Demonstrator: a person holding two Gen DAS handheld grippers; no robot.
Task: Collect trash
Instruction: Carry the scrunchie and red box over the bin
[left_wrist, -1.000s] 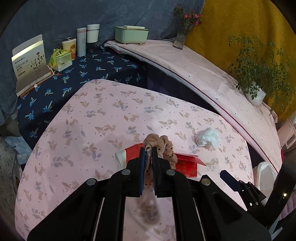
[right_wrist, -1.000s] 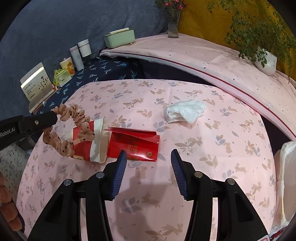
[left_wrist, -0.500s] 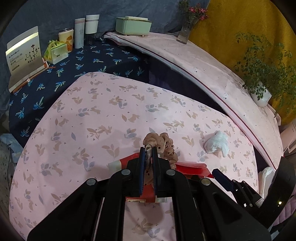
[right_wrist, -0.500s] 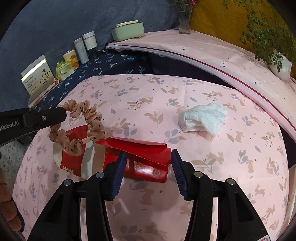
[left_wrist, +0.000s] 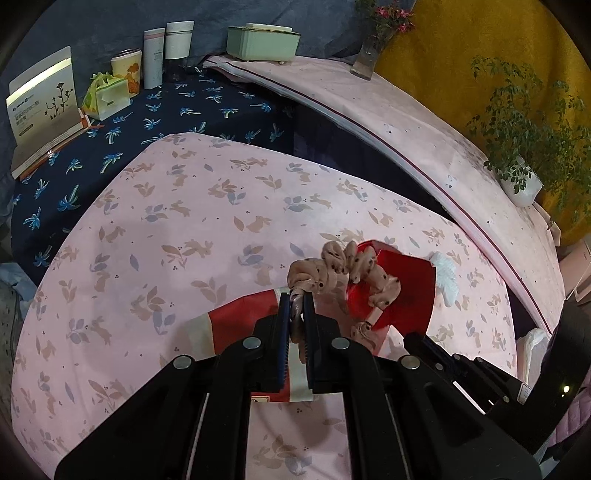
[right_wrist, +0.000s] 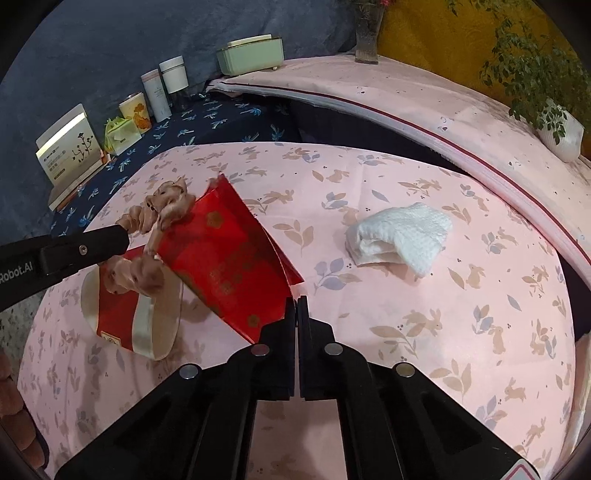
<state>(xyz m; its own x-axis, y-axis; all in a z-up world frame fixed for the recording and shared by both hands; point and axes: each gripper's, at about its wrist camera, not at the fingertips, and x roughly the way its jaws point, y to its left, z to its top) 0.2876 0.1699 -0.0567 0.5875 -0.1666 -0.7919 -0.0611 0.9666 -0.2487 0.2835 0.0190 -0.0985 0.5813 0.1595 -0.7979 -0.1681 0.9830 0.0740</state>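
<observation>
While the left gripper (left_wrist: 296, 300) clamps a scrunchie (right_wrist: 147, 236), the right gripper (right_wrist: 296, 306) pinches a tilted red packet (right_wrist: 225, 254) above the paper cup (right_wrist: 129, 314), whose contents are hidden.

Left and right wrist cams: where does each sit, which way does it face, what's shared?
Left wrist: on the left gripper, looking along its fingers across the pink tablecloth; jaws shut on the scrunchie.
Right wrist: on the right gripper, facing likewise; jaws pinch the red envelope; the left gripper enters at left.
Shared: scrunchie, envelope, red cup, tissue.
</observation>
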